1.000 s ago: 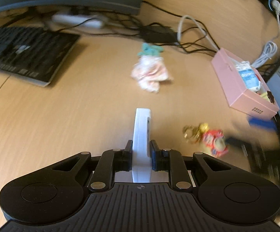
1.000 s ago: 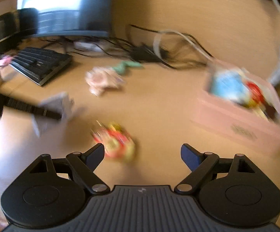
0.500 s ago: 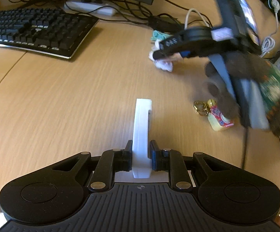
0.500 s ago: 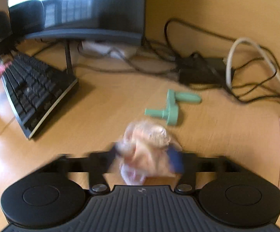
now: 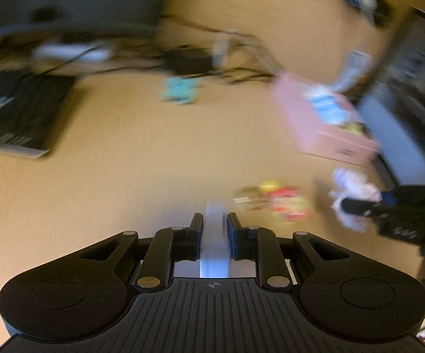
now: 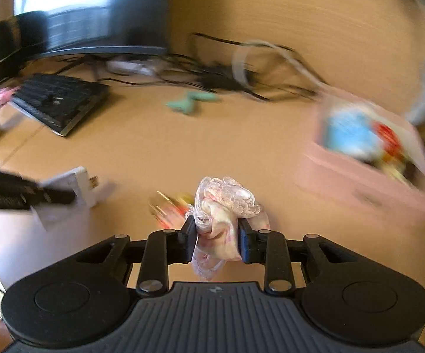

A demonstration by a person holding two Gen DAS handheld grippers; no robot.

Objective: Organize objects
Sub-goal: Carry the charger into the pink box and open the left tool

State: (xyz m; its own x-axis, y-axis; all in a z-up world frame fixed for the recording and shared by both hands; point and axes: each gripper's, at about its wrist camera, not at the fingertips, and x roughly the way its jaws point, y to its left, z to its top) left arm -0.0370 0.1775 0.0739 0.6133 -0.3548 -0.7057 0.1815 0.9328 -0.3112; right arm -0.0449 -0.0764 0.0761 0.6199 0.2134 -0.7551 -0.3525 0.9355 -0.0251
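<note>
Black tool [image 6: 217, 239]: ribbed housing, round side discs, silver screws, blue-padded fingers [image 6: 244, 242].

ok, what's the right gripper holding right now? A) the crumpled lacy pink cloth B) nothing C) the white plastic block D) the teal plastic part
A: in the right wrist view the right gripper is shut on the crumpled lacy pink cloth, pinched between both pads; the teal plastic part lies on the desk near the cables, and the white plastic block is in the left gripper.

A light wooden desk [image 6: 183, 135] carries a black keyboard [image 6: 56, 103], a monitor [image 6: 95, 8] and tangled cables [image 6: 218, 76]
</note>
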